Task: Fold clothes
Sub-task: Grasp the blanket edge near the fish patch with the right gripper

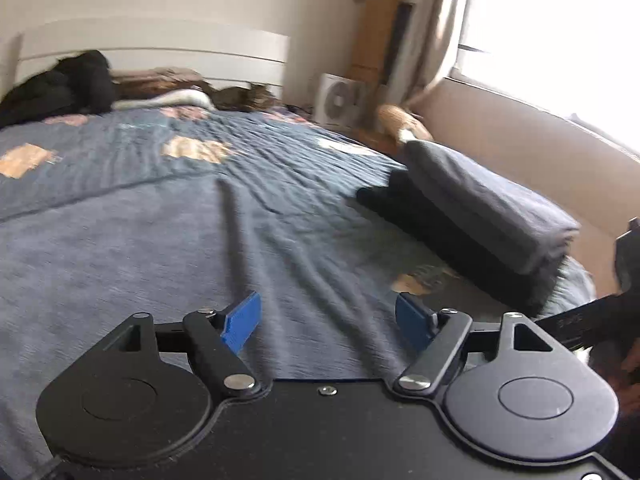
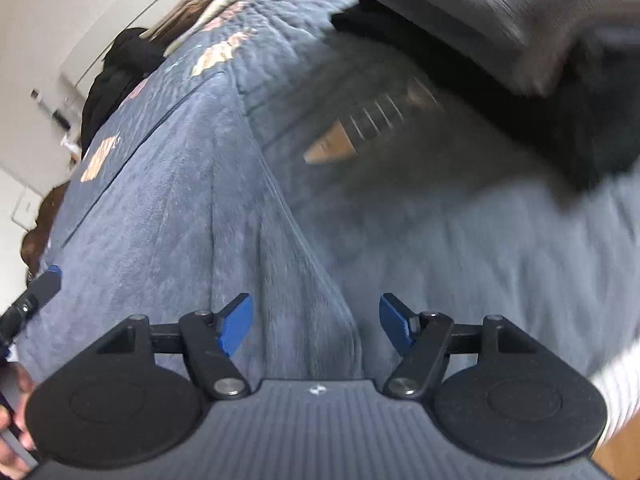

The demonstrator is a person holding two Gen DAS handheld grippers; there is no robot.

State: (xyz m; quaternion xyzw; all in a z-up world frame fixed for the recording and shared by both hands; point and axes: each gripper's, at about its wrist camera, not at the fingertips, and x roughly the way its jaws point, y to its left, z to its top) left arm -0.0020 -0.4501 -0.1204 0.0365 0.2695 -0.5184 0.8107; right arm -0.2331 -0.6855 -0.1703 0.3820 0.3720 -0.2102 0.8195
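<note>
Hovering over bed [image 1: 120, 208], left claw [image 1: 328, 322] wide, empty; right claw [image 2: 316, 324] wide, empty, likely between garments; folded stack [image 1: 480, 216] at 2 o'clock, parked aside; unfolded dark clothes [image 1: 60, 88] at 10 o'clock

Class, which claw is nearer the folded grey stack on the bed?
Right. The right claw hangs close below the folded grey stack; the left claw sits further off, stack to its right.
</note>
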